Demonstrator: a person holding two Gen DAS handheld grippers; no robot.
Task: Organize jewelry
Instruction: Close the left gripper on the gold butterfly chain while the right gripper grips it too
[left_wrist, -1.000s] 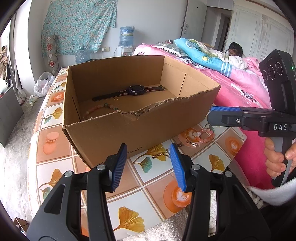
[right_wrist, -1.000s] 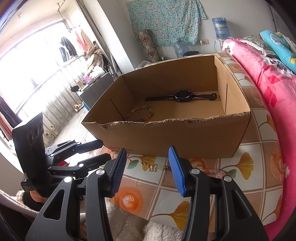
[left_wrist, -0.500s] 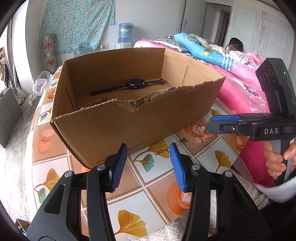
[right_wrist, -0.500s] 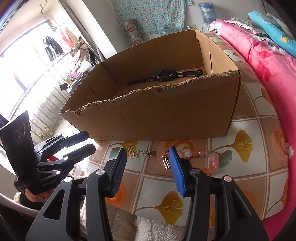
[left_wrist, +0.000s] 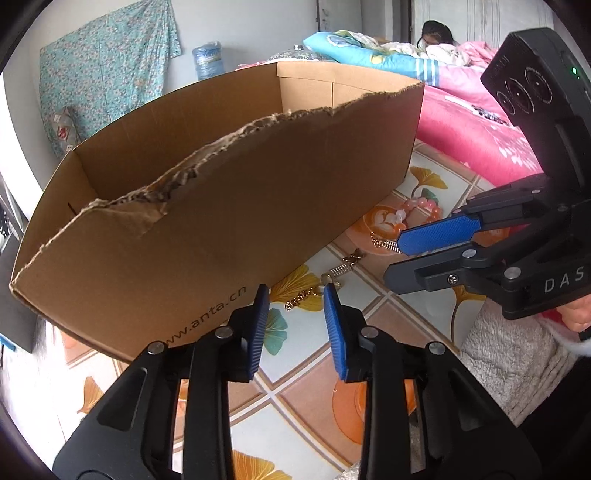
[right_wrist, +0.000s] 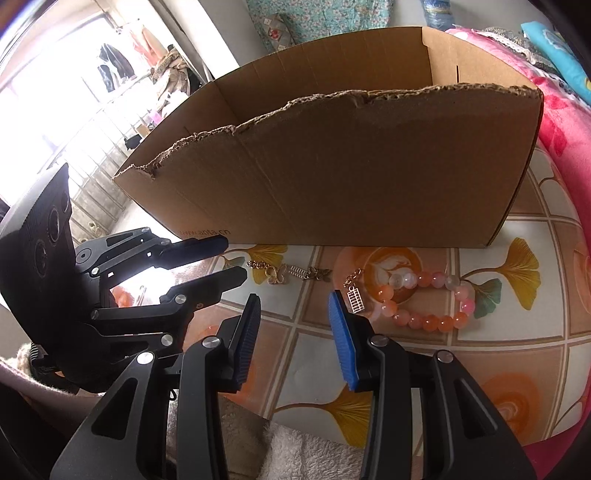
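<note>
Left gripper (left_wrist: 295, 325): nearest; jaws have just been narrowing, a gap remains, nothing between the pads. It points at the gold chain.
Right gripper (right_wrist: 293, 332): jaws have just been narrowing too, spread with nothing pinched; the bead bracelet's charm lies just beside its right pad.
Bench (right_wrist: 314, 350): tiled leaf-and-cup pattern; carries the loose jewelry and the box.
Gold chain (right_wrist: 288, 273): one, with butterfly links, flat on the bench in front of the box wall, apart from both grippers.
Bead bracelet (right_wrist: 424, 299): one, pink and orange beads, on the bench to the chain's right.
Cardboard box (left_wrist: 240, 221): one, open top, torn front rim, behind the jewelry; its floor is hidden from both cameras, so its contents cannot be told.
Progress: two pieces lie outside the box, neither gripped. Judged step: closing in for a pickup, probably one piece per gripper.
Left to do: grasp both, lift over the rim, set them inside.
Far: a bed with pink bedding beyond the bench.
</note>
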